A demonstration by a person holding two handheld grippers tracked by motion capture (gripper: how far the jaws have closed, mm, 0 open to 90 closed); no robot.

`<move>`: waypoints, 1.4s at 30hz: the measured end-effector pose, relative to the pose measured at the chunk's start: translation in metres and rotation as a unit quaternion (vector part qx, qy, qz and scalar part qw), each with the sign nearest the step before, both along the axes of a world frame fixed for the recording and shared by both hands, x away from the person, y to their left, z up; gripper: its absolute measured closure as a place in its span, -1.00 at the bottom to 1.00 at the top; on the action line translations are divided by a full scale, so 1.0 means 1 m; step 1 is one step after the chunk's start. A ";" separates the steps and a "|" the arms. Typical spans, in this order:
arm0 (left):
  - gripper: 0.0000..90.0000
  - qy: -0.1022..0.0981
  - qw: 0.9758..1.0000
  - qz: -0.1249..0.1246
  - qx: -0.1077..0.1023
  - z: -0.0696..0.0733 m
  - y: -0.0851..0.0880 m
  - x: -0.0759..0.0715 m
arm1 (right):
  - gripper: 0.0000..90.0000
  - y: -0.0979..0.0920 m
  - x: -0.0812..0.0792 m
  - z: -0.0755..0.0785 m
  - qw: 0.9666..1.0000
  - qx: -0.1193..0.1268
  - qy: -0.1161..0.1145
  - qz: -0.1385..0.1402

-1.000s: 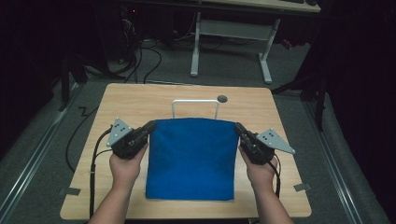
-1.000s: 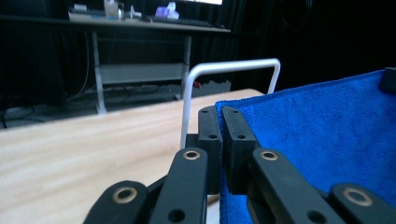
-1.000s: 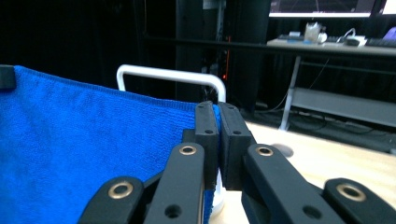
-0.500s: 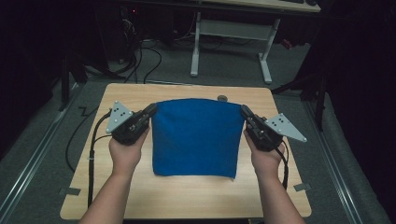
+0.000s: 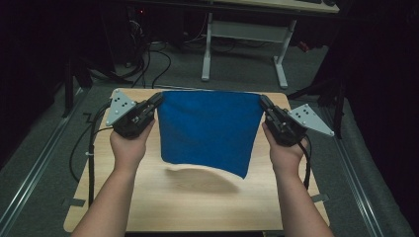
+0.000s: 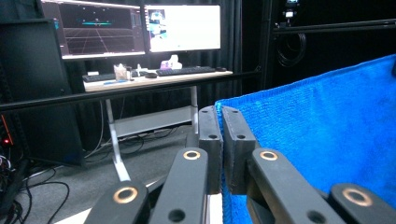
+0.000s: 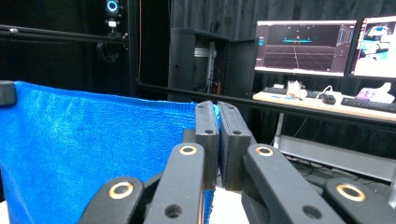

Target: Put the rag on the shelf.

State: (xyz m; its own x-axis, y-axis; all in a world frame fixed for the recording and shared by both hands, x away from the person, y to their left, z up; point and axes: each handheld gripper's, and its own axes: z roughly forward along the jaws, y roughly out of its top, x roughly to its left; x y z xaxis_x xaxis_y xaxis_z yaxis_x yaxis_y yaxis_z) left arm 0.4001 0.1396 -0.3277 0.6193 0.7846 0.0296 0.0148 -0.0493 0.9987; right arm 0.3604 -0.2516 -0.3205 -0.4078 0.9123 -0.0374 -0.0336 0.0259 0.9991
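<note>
- Lifted since a second ago: bright blue square terry cloth (image 5: 210, 131), then lying flat on the pale wooden table (image 5: 197, 202), now hanging in the air above it, raised by both top corners.
- Risen with it: both hands, higher and farther apart in the high view than in the earlier frames.
- Left tool (image 5: 157, 100): jaws closed tight on the cloth's top left corner, held in the person's left hand (image 5: 129, 147), grey three-cornered plate on top pointing outward to the left.
- Same grip seen in the left gripper view: two black jaws pressed together (image 6: 221, 122), blue cloth (image 6: 327, 135) edge pinched between them and spreading off to the right.
- Right tool (image 5: 264, 101): jaws closed tight on the top right corner, held in the right hand (image 5: 285, 153), its grey plate pointing outward to the right.
- Same grip in the right gripper view: jaws together (image 7: 216, 116), a sliver of blue between them, cloth (image 7: 93, 140) stretching away to the left.
- Top edge of the cloth: pulled fairly taut and nearly level between the two tools.
- Lower edge: hanging free, clear of the table, slanting down to a point at the lower right, with a soft shadow on the wood beneath.
- Black cables (image 5: 91, 148) trailing from the left tool down over the table's left edge.
- Behind the table: white-legged desk (image 5: 242, 44) on grey floor; in the gripper views, lit computer monitors (image 6: 182, 28) and a keyboard on that desk.
</note>
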 end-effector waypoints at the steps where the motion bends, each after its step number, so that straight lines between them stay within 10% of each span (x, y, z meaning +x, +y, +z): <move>1: 0.94 0.000 1.000 0.001 -0.004 0.000 0.001 0.001 | 0.97 0.000 0.000 0.001 1.000 -0.001 0.000 0.000; 16: 0.95 0.045 0.999 0.011 0.023 0.007 -0.004 0.059 | 0.97 0.001 0.046 0.011 0.999 0.005 0.045 -0.001; 25: 0.95 0.037 0.997 0.036 0.053 0.004 -0.010 0.091 | 0.97 0.001 0.087 0.013 0.999 -0.006 0.052 -0.015; 42: 0.94 0.088 0.987 0.060 0.121 -0.014 -0.033 0.150 | 0.97 -0.006 0.157 -0.008 0.991 -0.046 0.120 -0.045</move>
State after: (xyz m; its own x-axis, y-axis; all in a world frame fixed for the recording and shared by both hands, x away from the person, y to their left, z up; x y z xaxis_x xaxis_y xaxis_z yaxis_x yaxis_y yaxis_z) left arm 0.5504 0.1066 -0.3421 0.5343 0.8360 0.1247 0.2072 -0.2726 0.9396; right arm 0.5170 -0.2580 -0.3288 -0.3314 0.9429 -0.0342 0.2111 0.1094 0.9713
